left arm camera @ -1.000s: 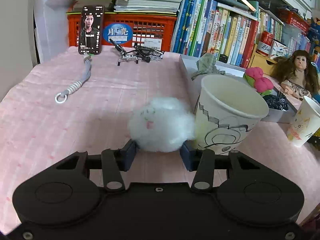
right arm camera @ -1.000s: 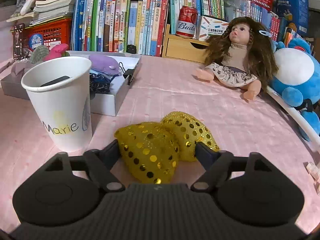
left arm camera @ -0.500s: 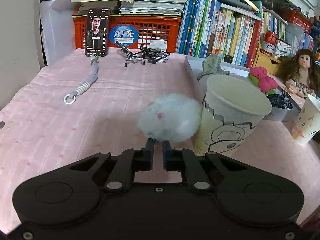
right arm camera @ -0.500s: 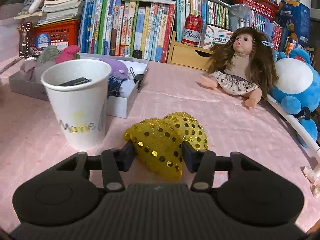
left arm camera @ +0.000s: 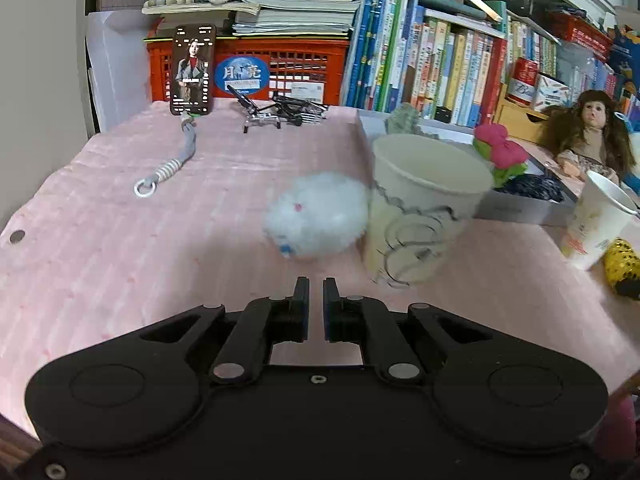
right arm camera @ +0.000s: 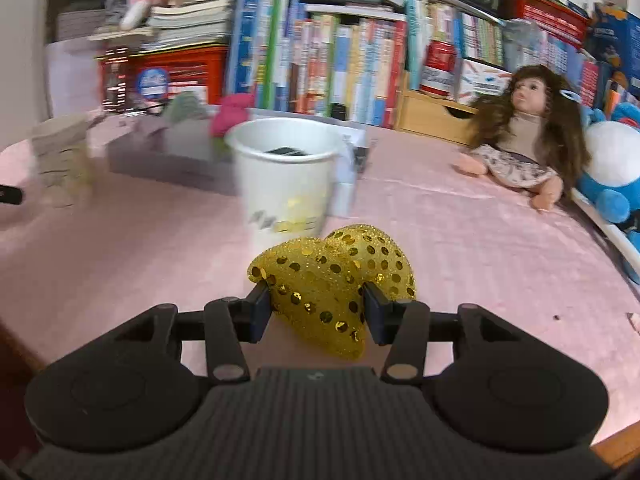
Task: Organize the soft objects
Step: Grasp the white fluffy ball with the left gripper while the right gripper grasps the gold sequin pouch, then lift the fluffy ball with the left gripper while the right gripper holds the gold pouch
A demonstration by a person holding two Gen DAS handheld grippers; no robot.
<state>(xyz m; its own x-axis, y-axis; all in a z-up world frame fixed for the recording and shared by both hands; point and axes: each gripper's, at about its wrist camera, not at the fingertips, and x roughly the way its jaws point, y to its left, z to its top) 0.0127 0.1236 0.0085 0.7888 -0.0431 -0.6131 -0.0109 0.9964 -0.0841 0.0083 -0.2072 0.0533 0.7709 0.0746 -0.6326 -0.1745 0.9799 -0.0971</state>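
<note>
Currently right gripper (right arm camera: 316, 312) pinches the gold sequin bow (right arm camera: 332, 280): light, squashy, slippery sequins, grip mid-body. Left gripper (left arm camera: 315, 304) closed empty, just short of white fluffy toy (left arm camera: 318, 214).

Left gripper (left arm camera: 315, 308) fingers closed, empty; white pompom (left arm camera: 318, 216) touching paper cup (left arm camera: 420, 208).

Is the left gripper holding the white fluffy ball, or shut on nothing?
Shut on nothing. The left gripper has its jaws nearly together with only tablecloth between them; the white fluffy ball lies beyond the fingertips, beside the paper cup.
</note>
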